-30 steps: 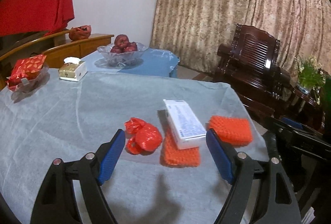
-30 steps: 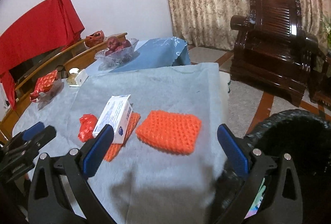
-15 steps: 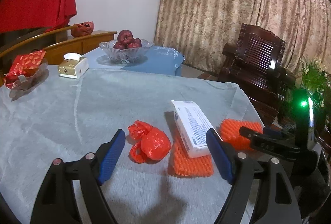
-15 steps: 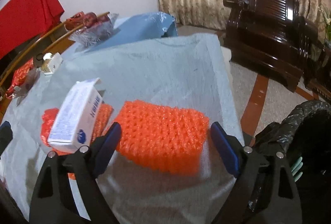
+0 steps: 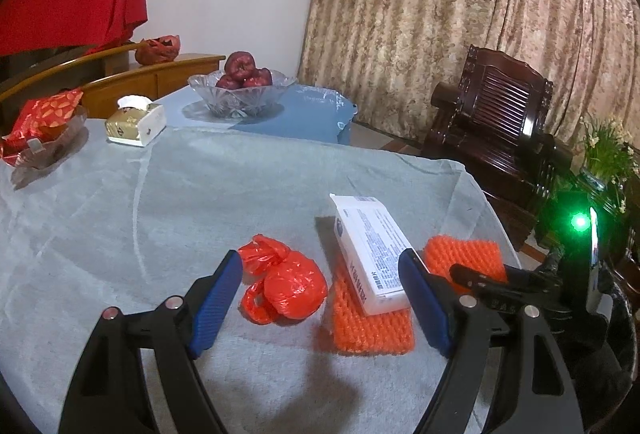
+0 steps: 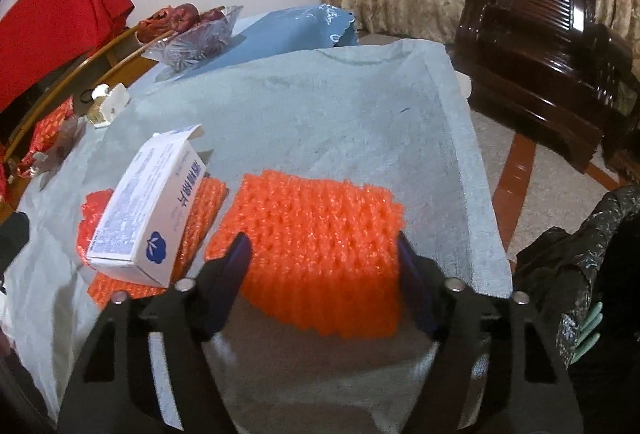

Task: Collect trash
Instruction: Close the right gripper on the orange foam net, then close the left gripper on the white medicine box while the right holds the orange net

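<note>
- Grey cloth covers the table (image 5: 168,201), with a patterned beige curtain (image 5: 460,13) and a dark carved wooden armchair (image 6: 548,45) behind it.
- Near the table's front edge lie four bits of rubbish: a crumpled red plastic bag (image 5: 286,284), a white printed cardboard box (image 6: 148,211) resting tilted on a flat orange foam net sleeve (image 5: 370,322), and a second, wider orange foam net pad (image 6: 320,254) just beside them.
- On the right wrist view the right gripper (image 6: 322,266) straddles this wider foam pad, a blue finger at each short end; its jaws have just been closing with the pad between them.
- Both pads appear to touch the foam ends now, and the near part looks slightly bunched, so I judge it a light clamp on the pad.
- The pad's long axis runs across, from one finger to the other, so the squeeze falls along its length; soft foam will probably buckle rather than resist.
- A black bin bag (image 6: 576,266) sits just off the table's right edge, on this gripper's side, the likely drop place.
- The left gripper (image 5: 320,298) hovers with fingers well apart and empty, the red bag and the box lying ahead between its tips; it is the nearer hand for those.
</note>
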`<state>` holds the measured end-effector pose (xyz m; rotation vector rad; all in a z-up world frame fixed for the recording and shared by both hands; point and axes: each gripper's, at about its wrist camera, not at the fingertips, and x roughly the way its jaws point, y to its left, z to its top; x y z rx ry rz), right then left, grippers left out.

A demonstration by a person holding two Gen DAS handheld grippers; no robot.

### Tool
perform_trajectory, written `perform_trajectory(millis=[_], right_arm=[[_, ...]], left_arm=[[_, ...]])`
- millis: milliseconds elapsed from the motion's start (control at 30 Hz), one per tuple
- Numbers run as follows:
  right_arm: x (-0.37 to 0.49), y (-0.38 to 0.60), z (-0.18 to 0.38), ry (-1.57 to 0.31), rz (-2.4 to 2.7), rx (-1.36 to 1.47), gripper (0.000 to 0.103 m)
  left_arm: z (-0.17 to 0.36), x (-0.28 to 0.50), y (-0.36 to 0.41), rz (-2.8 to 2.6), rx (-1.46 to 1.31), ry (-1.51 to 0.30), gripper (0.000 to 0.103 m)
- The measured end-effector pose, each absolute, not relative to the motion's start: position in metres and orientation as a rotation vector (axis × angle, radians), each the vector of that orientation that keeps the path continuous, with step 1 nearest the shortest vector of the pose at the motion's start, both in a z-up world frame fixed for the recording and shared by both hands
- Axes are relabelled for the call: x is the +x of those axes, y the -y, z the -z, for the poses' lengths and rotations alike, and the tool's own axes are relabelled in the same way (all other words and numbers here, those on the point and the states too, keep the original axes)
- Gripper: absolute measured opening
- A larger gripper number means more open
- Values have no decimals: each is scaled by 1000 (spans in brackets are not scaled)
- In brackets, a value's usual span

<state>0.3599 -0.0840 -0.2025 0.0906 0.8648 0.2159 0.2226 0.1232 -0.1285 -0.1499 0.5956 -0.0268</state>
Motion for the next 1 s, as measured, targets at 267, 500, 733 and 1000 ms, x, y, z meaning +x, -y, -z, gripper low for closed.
perform_trajectory(millis=[267, 500, 733, 1000], right_arm=[[353, 92, 188, -819, -242, 124, 23], [342, 106, 171, -767, -228, 166, 23], [336, 119, 158, -748, -186, 150, 23], [333, 128, 161, -761, -179, 172, 23]], left_arm=[[129, 228, -114, 43, -146, -606, 79], [133, 240, -96, 76, -135, -622, 79], [140, 254, -75, 94, -111, -642, 79], [155, 273, -58, 61, -84, -691, 79]])
